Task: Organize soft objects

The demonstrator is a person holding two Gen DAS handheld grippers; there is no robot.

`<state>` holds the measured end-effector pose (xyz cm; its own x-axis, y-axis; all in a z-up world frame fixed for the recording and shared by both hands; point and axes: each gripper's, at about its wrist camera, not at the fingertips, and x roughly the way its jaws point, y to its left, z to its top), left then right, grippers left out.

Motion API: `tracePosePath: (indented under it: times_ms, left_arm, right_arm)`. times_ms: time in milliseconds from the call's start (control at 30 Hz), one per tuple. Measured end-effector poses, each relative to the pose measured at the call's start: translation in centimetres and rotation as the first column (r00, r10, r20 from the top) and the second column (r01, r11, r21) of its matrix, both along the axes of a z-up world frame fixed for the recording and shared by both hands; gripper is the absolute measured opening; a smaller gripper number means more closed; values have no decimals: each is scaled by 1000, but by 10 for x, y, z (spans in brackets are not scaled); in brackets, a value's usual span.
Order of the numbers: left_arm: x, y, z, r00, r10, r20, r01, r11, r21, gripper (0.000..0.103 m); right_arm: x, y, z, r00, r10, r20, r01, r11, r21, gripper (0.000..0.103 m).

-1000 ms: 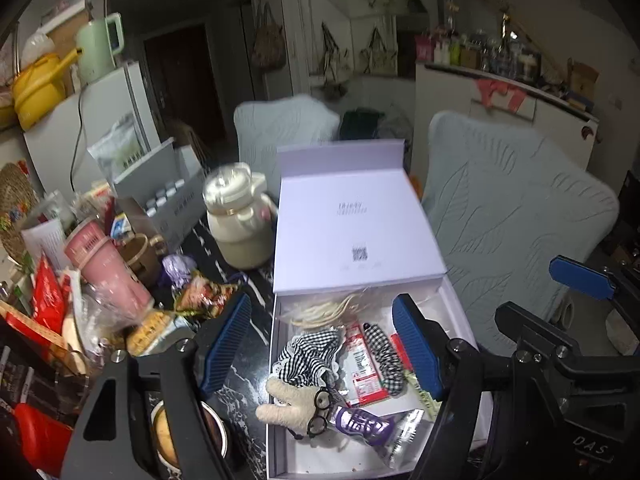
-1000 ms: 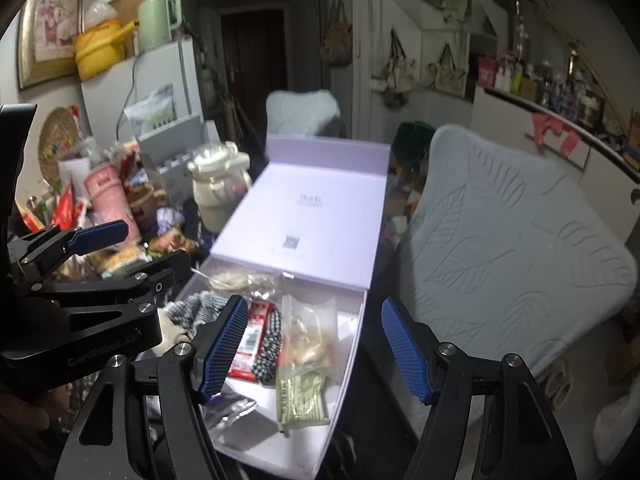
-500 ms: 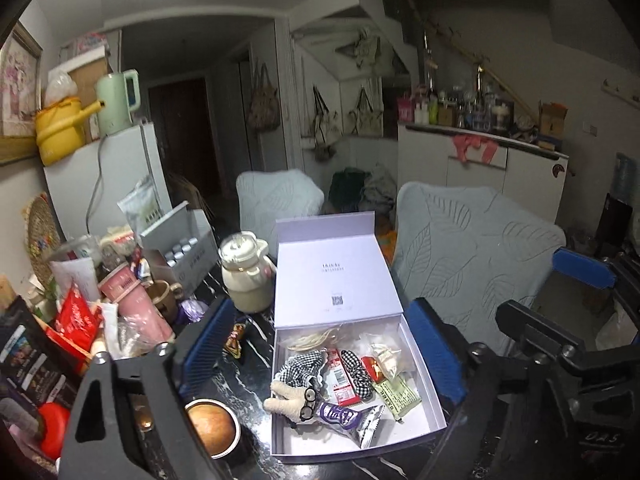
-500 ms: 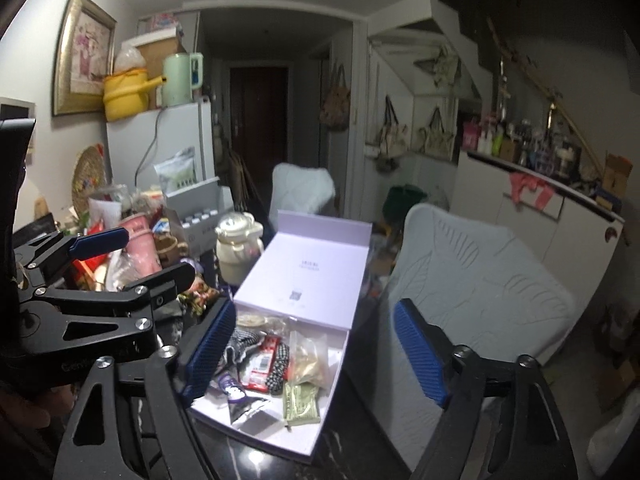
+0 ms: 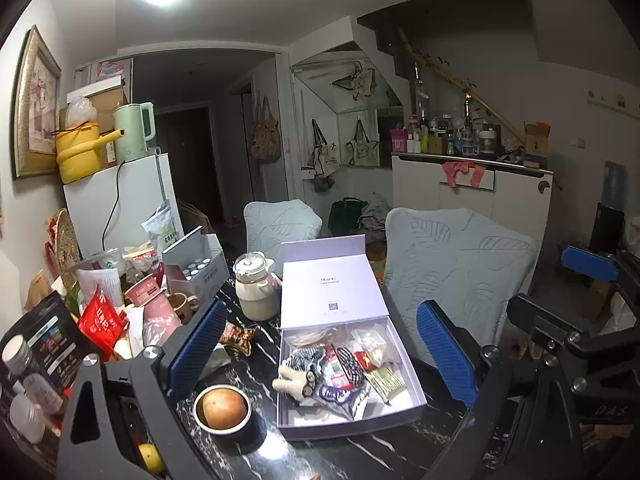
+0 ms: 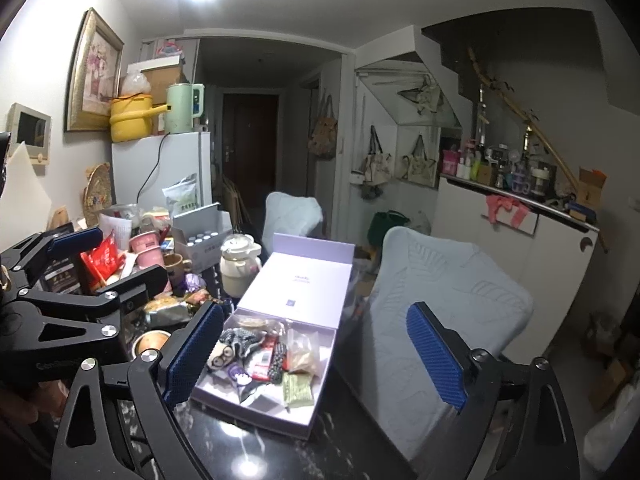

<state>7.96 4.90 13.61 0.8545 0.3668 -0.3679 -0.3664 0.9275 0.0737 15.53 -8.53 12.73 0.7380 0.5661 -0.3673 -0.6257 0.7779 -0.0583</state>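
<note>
both grippers, left gripper [image 5: 320, 354] and right gripper [image 6: 316, 354], spread wide and empty, jaws just opened.
lavender box [image 5: 408, 376] lies open-lidded below, soft items inside.

you have one open lilac box [image 5: 334, 288] on the table [image 5: 360, 456], two pale chairs [image 5: 456, 256] behind it, one cream teapot [image 5: 256, 288], one yellow pot [image 5: 78, 152], one green kettle [image 5: 134, 130].
</note>
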Motion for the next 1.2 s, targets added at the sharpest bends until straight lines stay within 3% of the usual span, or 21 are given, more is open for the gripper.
tracePosePath:
  times_ms: [233, 533, 1200]
  left_arm:
    - [-28, -19, -14, 1000, -13, -9, 13, 1000, -1, 98]
    - [-47, -28, -44, 996, -62, -66, 59, 997, -57, 98]
    - [-46, -26, -96, 981, -102, -165, 84, 990, -113, 98]
  right_arm:
    - [-29, -19, -11, 1000, -21, -4, 21, 1000, 7, 94]
    - [-56, -34, -37, 998, -49, -49, 49, 999, -15, 94]
    - [-64, -42, -85, 983, -87, -164, 83, 996, -29, 94]
